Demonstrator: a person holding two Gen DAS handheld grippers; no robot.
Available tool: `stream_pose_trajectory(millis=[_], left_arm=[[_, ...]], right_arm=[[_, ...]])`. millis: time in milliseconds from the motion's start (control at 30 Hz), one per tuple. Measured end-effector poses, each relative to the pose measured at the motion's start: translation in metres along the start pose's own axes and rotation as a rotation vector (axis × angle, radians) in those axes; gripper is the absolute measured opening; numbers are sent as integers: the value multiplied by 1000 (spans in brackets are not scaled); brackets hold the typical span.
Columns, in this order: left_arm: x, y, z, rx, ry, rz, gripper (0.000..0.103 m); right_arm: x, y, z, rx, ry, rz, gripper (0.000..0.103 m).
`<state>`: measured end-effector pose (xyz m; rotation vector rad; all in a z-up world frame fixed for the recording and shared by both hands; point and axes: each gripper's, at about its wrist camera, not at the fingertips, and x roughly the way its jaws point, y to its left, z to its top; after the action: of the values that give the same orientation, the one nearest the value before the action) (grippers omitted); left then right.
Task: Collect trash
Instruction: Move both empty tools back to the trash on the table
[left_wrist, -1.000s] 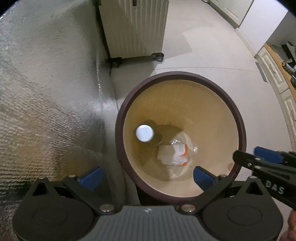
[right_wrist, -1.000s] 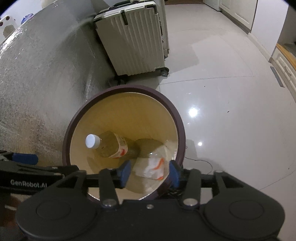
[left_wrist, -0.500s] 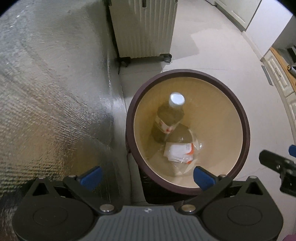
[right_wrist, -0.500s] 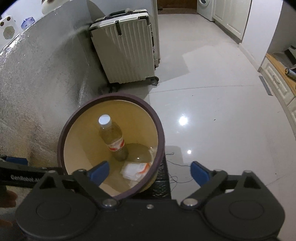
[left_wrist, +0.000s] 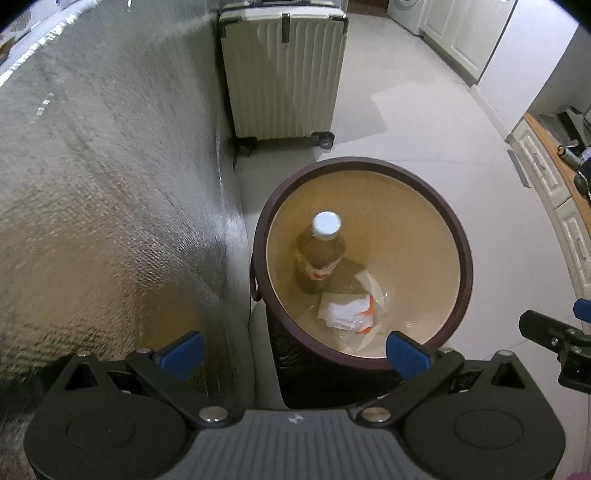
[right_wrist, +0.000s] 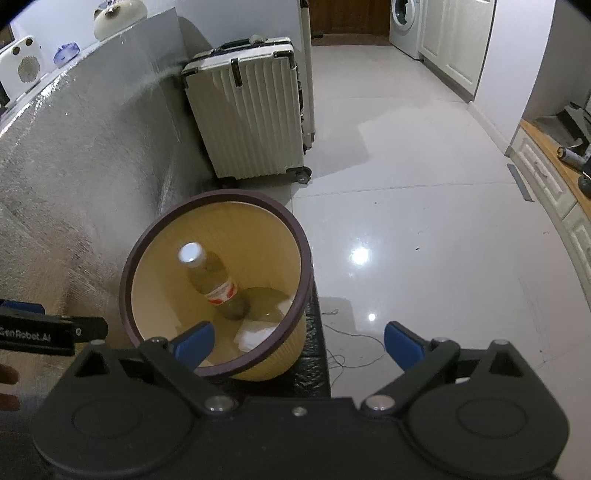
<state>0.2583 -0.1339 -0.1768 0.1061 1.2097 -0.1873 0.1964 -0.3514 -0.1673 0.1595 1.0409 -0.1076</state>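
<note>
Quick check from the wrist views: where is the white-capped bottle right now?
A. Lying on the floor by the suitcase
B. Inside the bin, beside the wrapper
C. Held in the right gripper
B: the bottle leans inside the bin next to the wrapper; both grippers are open and empty.

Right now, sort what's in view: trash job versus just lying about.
Job: bin, bottle inside it, wrapper at its bottom, left gripper and right gripper, both open.

Lying about: suitcase, floor cord, washing machine.
</note>
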Motion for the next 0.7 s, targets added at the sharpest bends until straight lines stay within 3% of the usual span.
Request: stream_pose_trajectory(millis=[300, 467, 700], left_arm=[[-45, -2, -12, 31, -115, -39, 103], [-80, -1, -18, 56, -209, -71, 103], [-138, 11, -27, 44, -343, -193, 103]], right_arm=[[-34, -8, -7, 16, -64, -32, 99], [-72, -10, -6, 9, -163, -34, 99], [-126, 0, 2, -4, -312, -11, 99]])
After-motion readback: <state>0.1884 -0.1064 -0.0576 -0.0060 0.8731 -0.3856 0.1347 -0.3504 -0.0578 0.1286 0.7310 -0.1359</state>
